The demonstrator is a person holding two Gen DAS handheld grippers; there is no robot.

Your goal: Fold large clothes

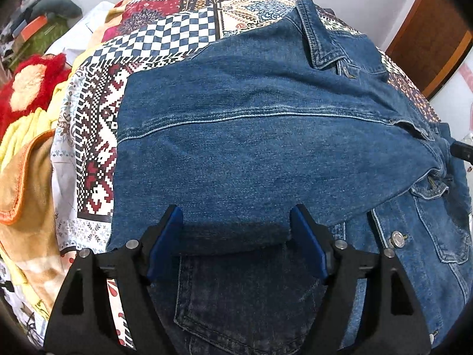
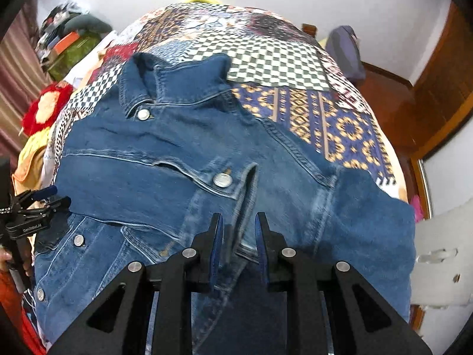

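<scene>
Denim jacket lies half folded on the patchwork bedspread; left gripper is spread wide, right gripper is pinching a jacket fold.

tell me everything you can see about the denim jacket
The denim jacket is mid-blue, faded along its seams, with a collar, silver buttons and flapped chest pockets. It lies spread on a patchwork bedspread, one panel folded across. The right gripper pinches a fold of it; the left gripper stands open around its edge.
</scene>
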